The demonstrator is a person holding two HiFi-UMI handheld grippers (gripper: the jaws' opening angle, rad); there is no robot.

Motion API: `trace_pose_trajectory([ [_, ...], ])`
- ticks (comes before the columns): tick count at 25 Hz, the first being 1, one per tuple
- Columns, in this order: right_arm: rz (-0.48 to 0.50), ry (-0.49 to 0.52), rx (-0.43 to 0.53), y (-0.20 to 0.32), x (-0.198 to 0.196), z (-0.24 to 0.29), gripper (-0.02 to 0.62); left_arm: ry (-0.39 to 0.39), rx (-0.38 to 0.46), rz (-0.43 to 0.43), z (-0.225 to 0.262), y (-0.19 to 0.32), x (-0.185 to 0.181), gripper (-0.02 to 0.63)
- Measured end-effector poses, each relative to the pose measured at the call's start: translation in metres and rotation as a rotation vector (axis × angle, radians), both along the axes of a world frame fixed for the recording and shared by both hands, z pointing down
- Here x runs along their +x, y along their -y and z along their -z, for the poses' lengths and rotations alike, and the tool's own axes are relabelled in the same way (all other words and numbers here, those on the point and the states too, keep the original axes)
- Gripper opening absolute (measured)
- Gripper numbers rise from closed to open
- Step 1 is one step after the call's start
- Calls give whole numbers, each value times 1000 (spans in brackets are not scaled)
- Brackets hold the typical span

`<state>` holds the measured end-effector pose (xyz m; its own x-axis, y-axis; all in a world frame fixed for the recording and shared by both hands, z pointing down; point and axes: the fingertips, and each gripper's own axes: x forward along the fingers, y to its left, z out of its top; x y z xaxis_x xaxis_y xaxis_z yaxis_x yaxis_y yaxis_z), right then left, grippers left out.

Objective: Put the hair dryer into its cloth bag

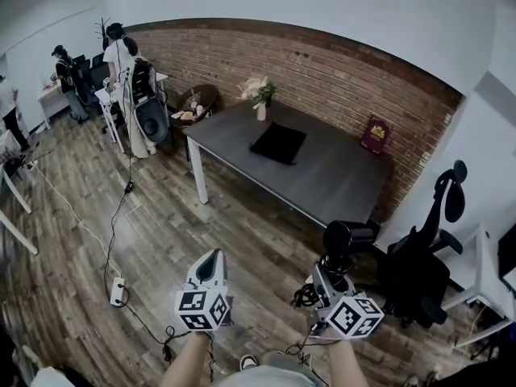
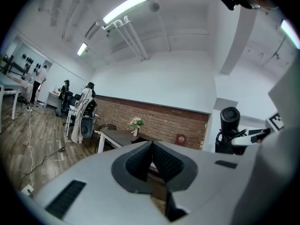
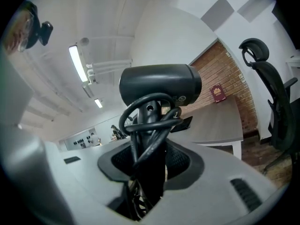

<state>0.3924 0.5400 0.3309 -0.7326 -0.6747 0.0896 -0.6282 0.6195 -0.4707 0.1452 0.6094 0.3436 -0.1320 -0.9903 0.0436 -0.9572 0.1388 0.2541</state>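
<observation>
We are holding both grippers level above the wooden floor [image 1: 161,240], well short of the desk [image 1: 339,180]. The left gripper [image 2: 151,145] is carrying nothing: its fingers [image 2: 139,162] are pressing together with no gap between them. The right gripper [image 3: 150,156] is gripping the hair dryer [image 3: 159,86] by its handle, the fingers [image 3: 182,161] clamping on either side with the barrel standing above them. The black cord [image 3: 140,121] is looping round the handle and trailing down between the fingers. The black cloth bag [image 1: 279,143] is lying flat near the middle of the desk, well apart from the hair dryer. A vase of flowers [image 1: 260,97] is standing at the desk's far edge beside the brick wall [image 1: 322,71], and a black office chair [image 1: 423,268] is sitting to our right.
</observation>
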Motion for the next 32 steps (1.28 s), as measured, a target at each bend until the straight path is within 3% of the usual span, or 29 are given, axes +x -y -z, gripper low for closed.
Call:
trace_pose_trajectory([
  [12, -17, -48, 11, 62, -32, -14, 155, -4, -6, 42, -15, 40, -52, 6],
  [23, -22, -57, 18, 205, -95, -9, 155, -5, -13, 84, -13, 159, -118, 6],
  [32, -46, -83, 1, 304, -122, -17, 155, -37, -23, 87, -20, 255, -158, 6],
])
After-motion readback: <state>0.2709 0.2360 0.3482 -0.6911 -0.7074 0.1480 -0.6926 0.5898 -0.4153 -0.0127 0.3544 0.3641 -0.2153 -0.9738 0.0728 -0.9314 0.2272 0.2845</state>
